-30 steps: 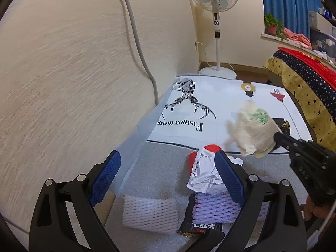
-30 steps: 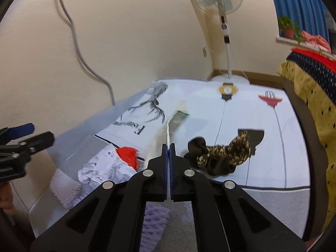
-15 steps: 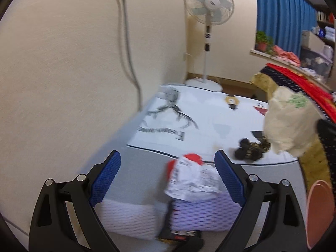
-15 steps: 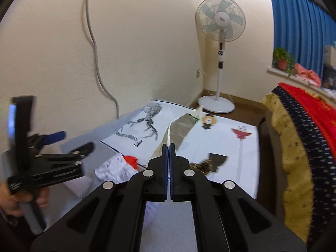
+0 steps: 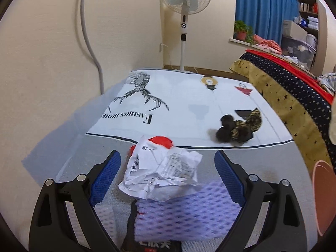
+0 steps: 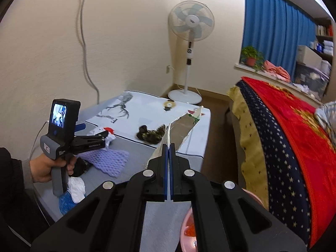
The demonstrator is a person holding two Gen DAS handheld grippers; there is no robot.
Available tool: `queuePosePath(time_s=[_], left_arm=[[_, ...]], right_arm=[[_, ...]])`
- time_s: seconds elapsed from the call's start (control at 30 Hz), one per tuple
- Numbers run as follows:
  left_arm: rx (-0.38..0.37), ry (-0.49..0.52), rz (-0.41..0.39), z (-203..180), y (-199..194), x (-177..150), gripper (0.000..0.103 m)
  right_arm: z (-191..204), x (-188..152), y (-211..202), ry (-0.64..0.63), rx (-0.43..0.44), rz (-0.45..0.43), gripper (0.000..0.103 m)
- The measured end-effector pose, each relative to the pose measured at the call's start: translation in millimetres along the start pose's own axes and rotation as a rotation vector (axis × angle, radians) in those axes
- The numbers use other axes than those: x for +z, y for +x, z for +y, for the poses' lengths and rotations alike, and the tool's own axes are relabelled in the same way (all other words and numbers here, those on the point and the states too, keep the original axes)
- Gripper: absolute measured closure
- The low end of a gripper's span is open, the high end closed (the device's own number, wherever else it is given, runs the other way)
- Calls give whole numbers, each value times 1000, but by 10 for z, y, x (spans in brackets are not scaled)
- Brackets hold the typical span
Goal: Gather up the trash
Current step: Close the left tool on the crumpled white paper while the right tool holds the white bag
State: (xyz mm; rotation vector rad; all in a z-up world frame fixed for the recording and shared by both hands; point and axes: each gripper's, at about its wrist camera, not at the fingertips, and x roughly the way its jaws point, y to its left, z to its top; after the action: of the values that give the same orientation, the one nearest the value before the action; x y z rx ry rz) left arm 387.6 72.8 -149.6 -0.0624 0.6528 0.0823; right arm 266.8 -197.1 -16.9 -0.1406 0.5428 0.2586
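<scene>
My left gripper point(image 5: 167, 163) is open, its blue pads either side of a crumpled white paper point(image 5: 161, 173) with a red scrap point(image 5: 160, 141) behind it. The paper lies on a purple foam net point(image 5: 184, 216); a black wrapper point(image 5: 151, 245) and a white foam net point(image 5: 104, 220) lie close below. My right gripper point(image 6: 169, 147) is shut on a torn silver-lined wrapper point(image 6: 181, 130), held up beside the table above a pink bin point(image 6: 188, 229). The left gripper point(image 6: 92, 140) also shows in the right wrist view.
A dark leopard-print cloth point(image 5: 237, 130) lies on the white printed table cover point(image 5: 178, 105). The pink bin point(image 5: 323, 197) stands at the table's right. A bed with a starred cover point(image 6: 283, 147) lies right. A standing fan point(image 5: 184, 21) is behind.
My right gripper carried the wrapper up and to the right, off the table and over the bin. My left gripper moved closer around the crumpled paper.
</scene>
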Motion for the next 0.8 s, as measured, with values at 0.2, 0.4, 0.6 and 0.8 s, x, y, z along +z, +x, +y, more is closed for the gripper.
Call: queuePosePath(time_s=[0.2, 0.4, 0.6, 0.8], left_arm=[[-16, 4, 36, 64, 210, -56, 27], [-49, 22, 58, 69, 283, -102, 54], [-114, -8, 58, 159, 213, -43, 103], [-125, -8, 23, 178, 17, 27, 103]], right_arm=[[-125, -67, 112, 29, -18, 22, 102], [-204, -116, 167, 50, -24, 40, 102], [-220, -119, 143, 50, -8, 32, 102], [-316, -113, 67, 55, -6, 14, 102]])
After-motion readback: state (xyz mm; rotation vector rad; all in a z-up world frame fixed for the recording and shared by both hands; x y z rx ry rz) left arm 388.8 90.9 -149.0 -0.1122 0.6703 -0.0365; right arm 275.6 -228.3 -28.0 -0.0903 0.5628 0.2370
